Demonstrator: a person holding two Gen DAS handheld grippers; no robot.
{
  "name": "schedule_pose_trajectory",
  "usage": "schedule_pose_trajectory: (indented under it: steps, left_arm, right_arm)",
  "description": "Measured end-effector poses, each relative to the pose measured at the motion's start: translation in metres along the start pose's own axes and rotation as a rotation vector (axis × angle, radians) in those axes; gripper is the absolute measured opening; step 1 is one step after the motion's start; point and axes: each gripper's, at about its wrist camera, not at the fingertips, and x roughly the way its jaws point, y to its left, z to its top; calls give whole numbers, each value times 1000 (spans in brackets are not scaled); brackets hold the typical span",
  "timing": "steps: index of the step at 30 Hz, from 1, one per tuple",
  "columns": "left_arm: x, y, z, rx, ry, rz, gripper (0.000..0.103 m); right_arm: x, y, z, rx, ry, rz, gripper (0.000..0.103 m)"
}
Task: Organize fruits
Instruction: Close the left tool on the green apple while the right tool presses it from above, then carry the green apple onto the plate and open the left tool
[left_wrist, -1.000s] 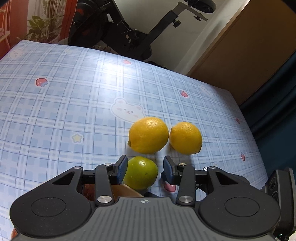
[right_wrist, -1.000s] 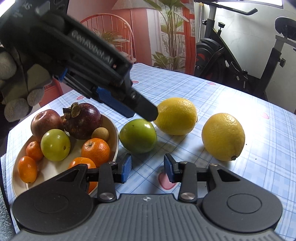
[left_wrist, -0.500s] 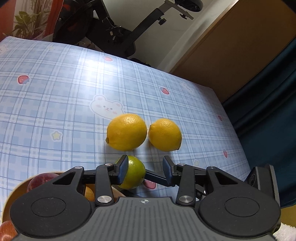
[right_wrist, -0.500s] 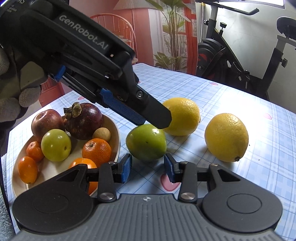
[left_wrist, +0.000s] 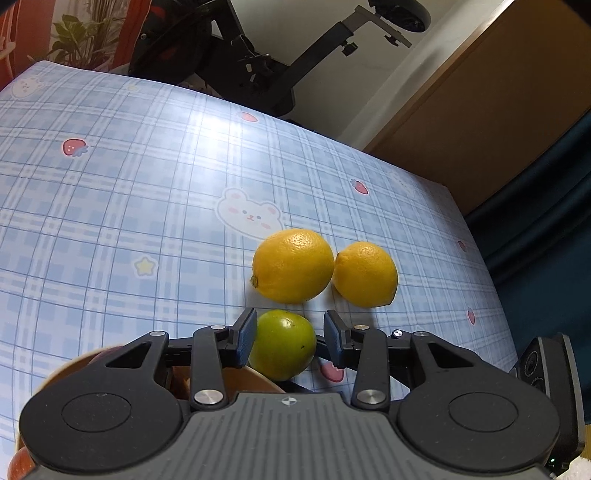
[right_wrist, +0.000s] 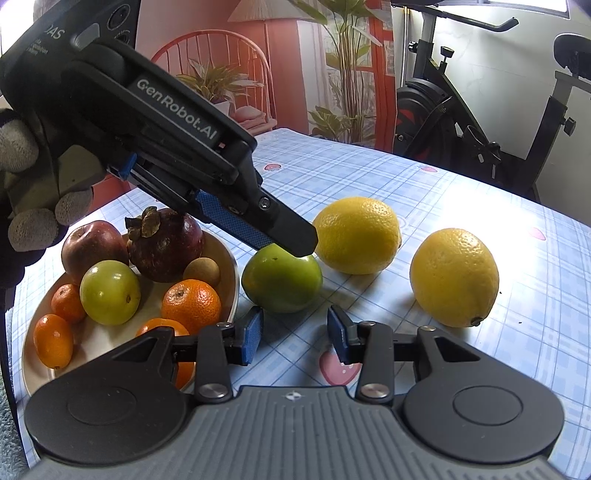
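A green round fruit (left_wrist: 282, 347) (right_wrist: 280, 282) lies on the checked tablecloth against the rim of a cream bowl (right_wrist: 94, 338). My left gripper (left_wrist: 290, 321) (right_wrist: 291, 240) slants down over it. The jaws straddle the fruit's top: the left pad is at its side and a small gap shows at the right pad. Two lemons (left_wrist: 293, 266) (left_wrist: 365, 275) lie just beyond, also seen as the left lemon (right_wrist: 356, 234) and the right lemon (right_wrist: 454, 277). My right gripper (right_wrist: 294, 317) stands open and empty just short of the green fruit.
The bowl holds an apple (right_wrist: 94, 245), a mangosteen (right_wrist: 166, 247), a green fruit (right_wrist: 110, 291) and several small oranges. An exercise bike (right_wrist: 461, 122) stands past the table's far edge. A gloved hand (right_wrist: 33, 206) holds the left gripper. A dark curtain (left_wrist: 546, 206) hangs beyond the table's right edge.
The left gripper has come forward and down until its fingers straddle the green fruit, which shifted a little to the right. The right gripper has kept still.
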Motion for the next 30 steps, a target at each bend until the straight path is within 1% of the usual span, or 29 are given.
schedule_pose_trajectory:
  steps: [4, 7, 9, 10, 11, 12, 14, 15, 21, 23, 28, 30]
  left_arm:
    - [-3, -5, 0, 4, 6, -55, 40]
    - [0, -16, 1, 32, 15, -70, 40]
    - [3, -20, 2, 39, 22, -86, 39]
    - [4, -22, 2, 44, 24, -89, 35]
    - [5, -23, 3, 47, 24, -87, 34]
    - [6, -23, 3, 45, 20, -81, 34]
    - [7, -21, 3, 37, 16, -76, 34]
    - [7, -20, 3, 33, 14, -70, 34]
    - [4, -8, 5, 12, 3, -27, 36]
    - [5, -5, 4, 6, 15, -17, 36]
    - [15, -7, -1, 14, 45, -32, 36]
    - [17, -7, -3, 13, 46, -41, 36]
  right_arm:
    - [-5, -2, 0, -9, -7, 15, 42]
    - [-5, -4, -1, -8, -2, 3, 45]
    - [-4, -4, -1, 3, -10, -5, 50]
    - [-4, -3, -1, 5, -18, -11, 52]
    - [-4, -3, -1, 5, -27, -15, 57]
    - [-4, -2, -1, 5, -32, -14, 57]
    - [-2, -1, 1, 0, -30, -10, 56]
    - [-1, 0, 1, 0, -33, -17, 50]
    - [-3, -6, 1, 20, -36, -4, 50]
    - [-2, -6, 1, 23, -37, -3, 50]
    - [-2, -9, 0, 30, -34, -4, 50]
    - [-1, -11, 1, 35, -30, -8, 50]
